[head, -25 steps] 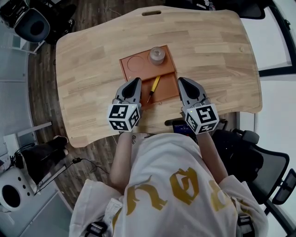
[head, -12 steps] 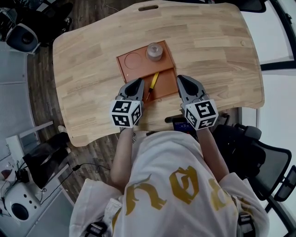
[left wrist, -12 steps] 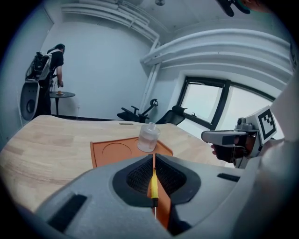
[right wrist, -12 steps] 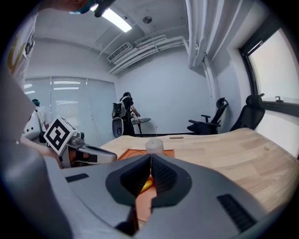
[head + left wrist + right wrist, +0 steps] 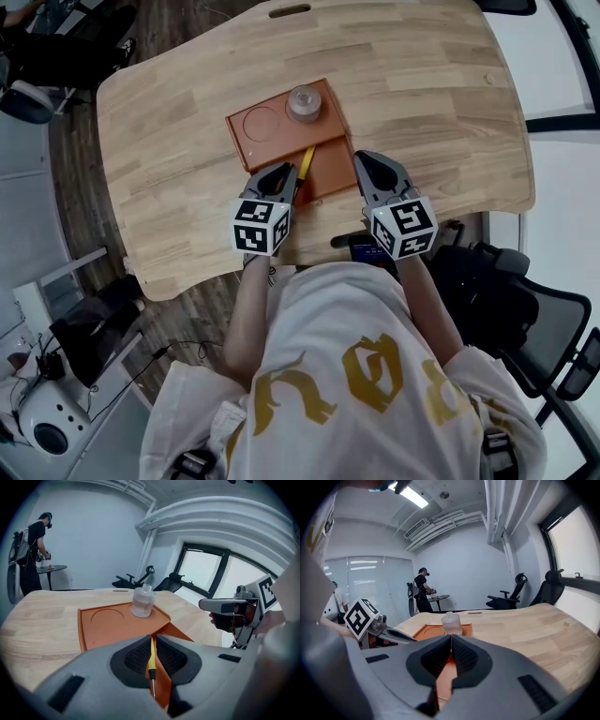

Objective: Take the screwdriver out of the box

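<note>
An orange box lies on the wooden table, with a round recess on its left and a clear bottle standing on its right. The yellow-handled screwdriver lies in the box's near compartment. My left gripper hovers just left of it, shut and holding nothing. In the left gripper view the screwdriver shows through the thin slit between the left gripper's pads, lying beyond them. My right gripper hangs at the box's near right corner, shut and empty, as the right gripper view confirms.
A dark flat device sits at the table's near edge between my arms. Office chairs stand to the right. A person stands at a small round table far behind. The table has a handle slot at its far edge.
Both grippers have sunk toward the box. The left one has tipped further down and drawn closer to the screwdriver. Box, bottle and screwdriver lie as before.
</note>
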`<state>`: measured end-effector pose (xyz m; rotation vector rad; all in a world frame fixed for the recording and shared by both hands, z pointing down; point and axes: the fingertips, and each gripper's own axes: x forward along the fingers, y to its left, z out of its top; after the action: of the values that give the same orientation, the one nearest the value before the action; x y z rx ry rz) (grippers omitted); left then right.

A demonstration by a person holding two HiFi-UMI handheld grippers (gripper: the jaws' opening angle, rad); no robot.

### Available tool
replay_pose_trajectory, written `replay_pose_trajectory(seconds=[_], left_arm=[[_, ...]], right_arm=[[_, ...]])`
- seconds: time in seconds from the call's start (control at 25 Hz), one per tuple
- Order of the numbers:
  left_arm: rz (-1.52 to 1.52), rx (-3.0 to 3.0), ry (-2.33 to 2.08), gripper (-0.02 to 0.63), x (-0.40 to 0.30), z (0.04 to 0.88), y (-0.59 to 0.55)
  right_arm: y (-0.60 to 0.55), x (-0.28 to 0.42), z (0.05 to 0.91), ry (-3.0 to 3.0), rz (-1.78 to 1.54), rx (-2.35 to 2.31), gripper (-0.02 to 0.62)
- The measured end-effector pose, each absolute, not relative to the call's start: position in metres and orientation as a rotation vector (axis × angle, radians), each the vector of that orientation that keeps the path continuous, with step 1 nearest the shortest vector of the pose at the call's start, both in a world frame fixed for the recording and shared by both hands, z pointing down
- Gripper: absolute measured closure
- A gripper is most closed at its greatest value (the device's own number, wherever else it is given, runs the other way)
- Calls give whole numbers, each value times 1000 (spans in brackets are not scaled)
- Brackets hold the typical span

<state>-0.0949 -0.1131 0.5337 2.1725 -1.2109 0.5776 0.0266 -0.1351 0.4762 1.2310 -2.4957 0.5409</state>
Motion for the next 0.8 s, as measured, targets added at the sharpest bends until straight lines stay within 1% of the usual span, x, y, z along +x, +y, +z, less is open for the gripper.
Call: replay_pose_trajectory(seconds=[0.12,0.32,0.52,0.8], left_arm=[[617,2160,-1173,590,-88,543,-115],[690,2133,-1116,529,-78,559,-115],[785,2101,-1061,494,-72,577,-116],[892,2037,-1009,485,-67,599,-113]], right_arm=[[-138,30,482,-2486,558,1227,583],[-141,35,494,-2469,603,1221,583],[-145,37,499,-2460,621,1217,583],[-147,42,509,-2443,665,1210,583]])
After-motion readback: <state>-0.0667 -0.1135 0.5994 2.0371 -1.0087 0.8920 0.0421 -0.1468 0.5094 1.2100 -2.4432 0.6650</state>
